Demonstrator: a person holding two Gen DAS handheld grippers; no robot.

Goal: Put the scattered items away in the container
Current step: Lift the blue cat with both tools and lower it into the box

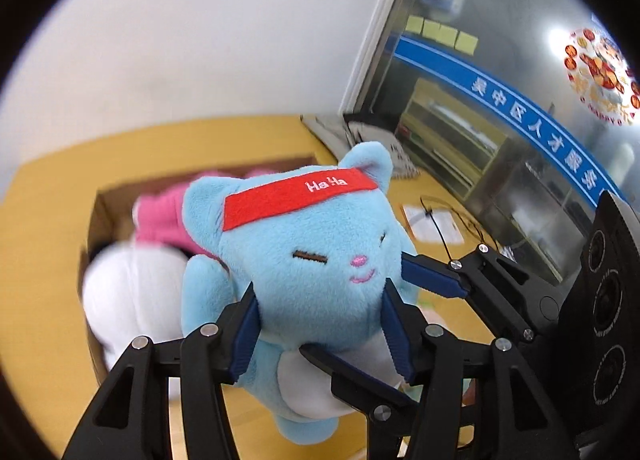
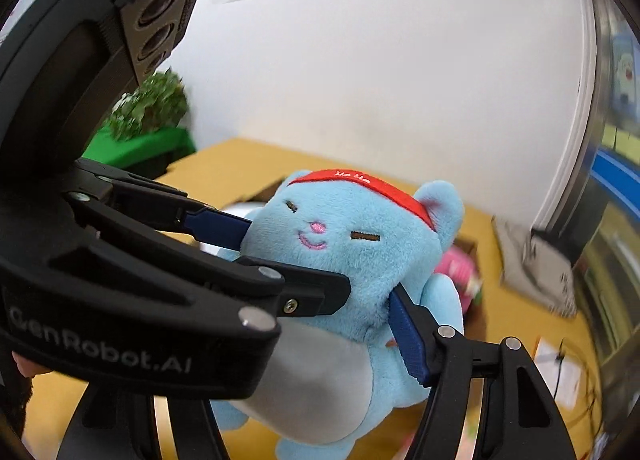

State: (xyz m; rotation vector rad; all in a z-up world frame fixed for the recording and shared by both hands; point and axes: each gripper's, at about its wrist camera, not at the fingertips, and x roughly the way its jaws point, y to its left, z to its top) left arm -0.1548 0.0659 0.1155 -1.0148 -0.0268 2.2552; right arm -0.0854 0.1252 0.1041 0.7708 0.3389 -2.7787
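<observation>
A light-blue plush cat (image 1: pixel 320 236) with a red "Ha Ha" headband hangs in the air above the yellow table, face toward me. My left gripper (image 1: pixel 320 300) is shut on its neck, both blue pads pressed into the fur. My right gripper (image 1: pixel 354 304) comes in from the right and is shut on the same cat. In the right wrist view the plush cat (image 2: pixel 360 244) is squeezed between my right gripper (image 2: pixel 320 320) and the left gripper (image 2: pixel 298 256), which hides my right gripper's left finger. Behind it stands an open cardboard box (image 1: pixel 100 212) holding a pink plush (image 1: pixel 160 216) and a white plush (image 1: pixel 128 292).
The yellow table (image 1: pixel 48 220) ends at a white wall. A grey cloth (image 2: pixel 532 260) lies at the back right corner, with a paper sheet and black cable (image 1: pixel 436 220) beside a glass partition (image 1: pixel 500 120). A green box with a plant (image 2: pixel 148 128) stands at back left.
</observation>
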